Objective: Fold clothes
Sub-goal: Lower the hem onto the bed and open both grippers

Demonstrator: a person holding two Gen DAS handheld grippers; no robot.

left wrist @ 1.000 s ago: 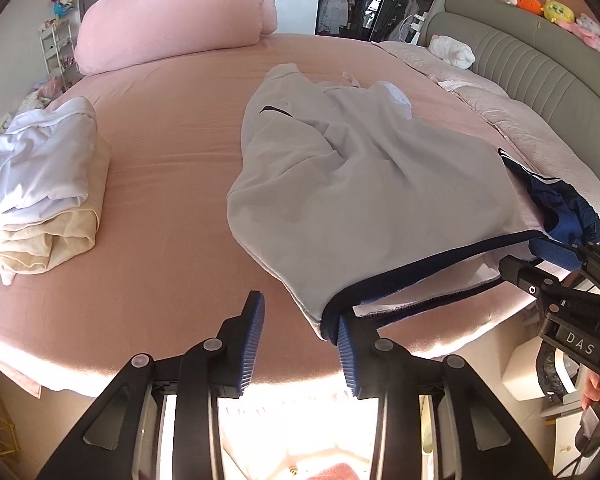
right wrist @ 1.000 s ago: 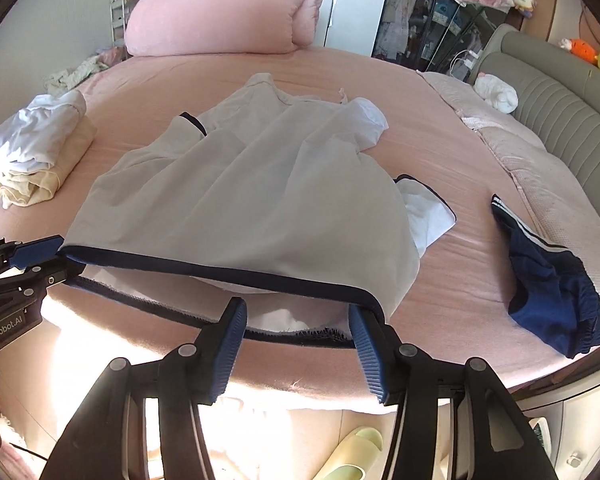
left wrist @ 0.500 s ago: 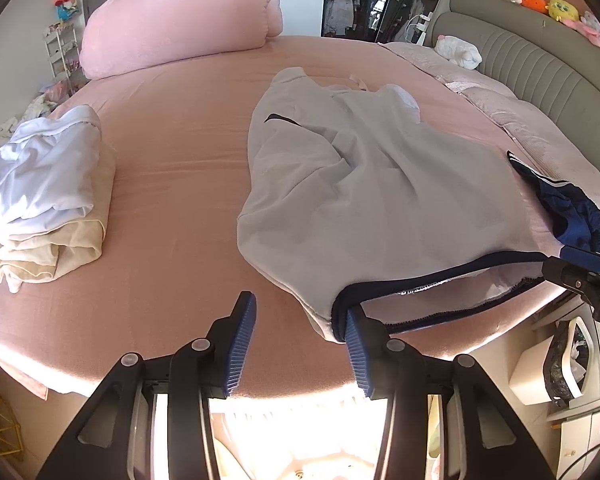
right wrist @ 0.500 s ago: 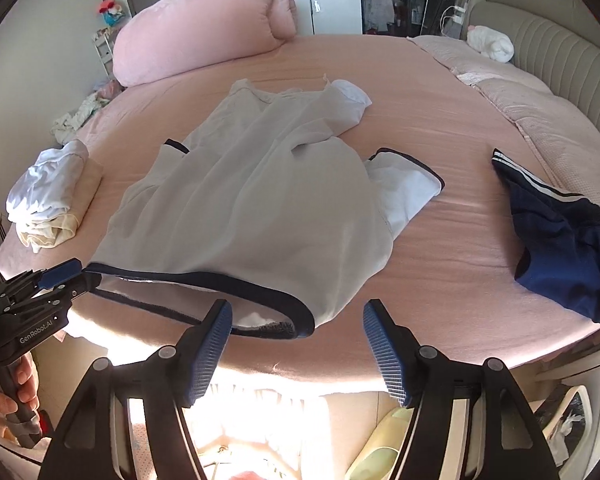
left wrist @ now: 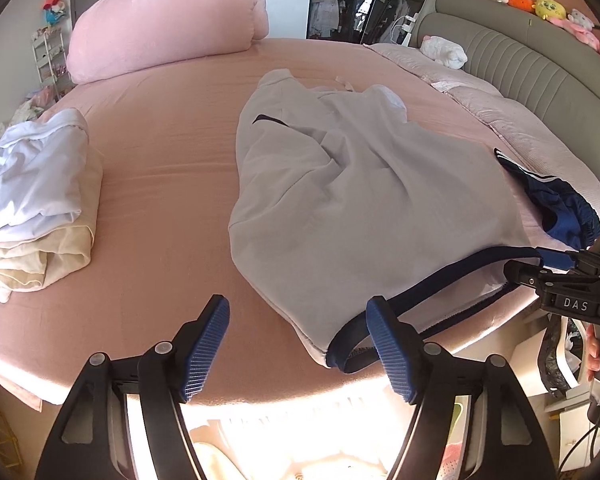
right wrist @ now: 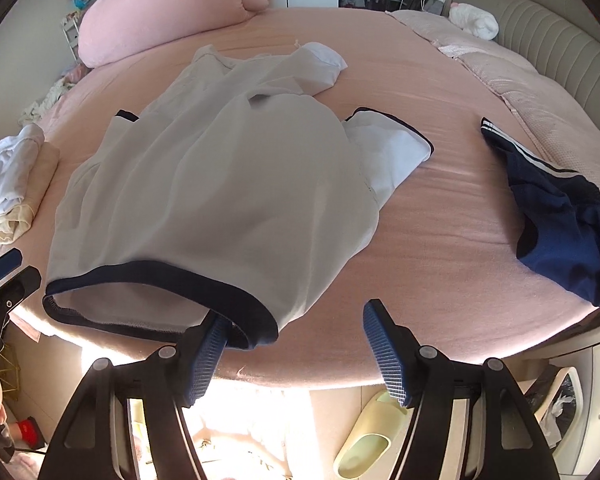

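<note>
A white shirt (left wrist: 360,200) with a navy hem (left wrist: 440,280) lies spread on the round pink bed (left wrist: 160,128), its hem at the near edge. My left gripper (left wrist: 297,312) has its jaws opening. The hem's left corner lies loose just inside its right finger, with no pad pressing on it. In the right wrist view the shirt (right wrist: 220,184) shows its hem (right wrist: 160,276) slack on the bed. My right gripper (right wrist: 294,316) is open, and the hem's right corner rests beside its left finger.
A stack of folded white and cream clothes (left wrist: 36,200) sits at the bed's left. Navy shorts (right wrist: 560,216) lie at the right. A rolled pink duvet (left wrist: 168,20) is at the back, and a grey headboard (left wrist: 540,72) curves round the right. A slipper (right wrist: 364,440) is on the floor.
Both grippers were shut on the hem's corners and have let go, the right one first, then the left. The hem has gone slack and settled on the bed's edge.
</note>
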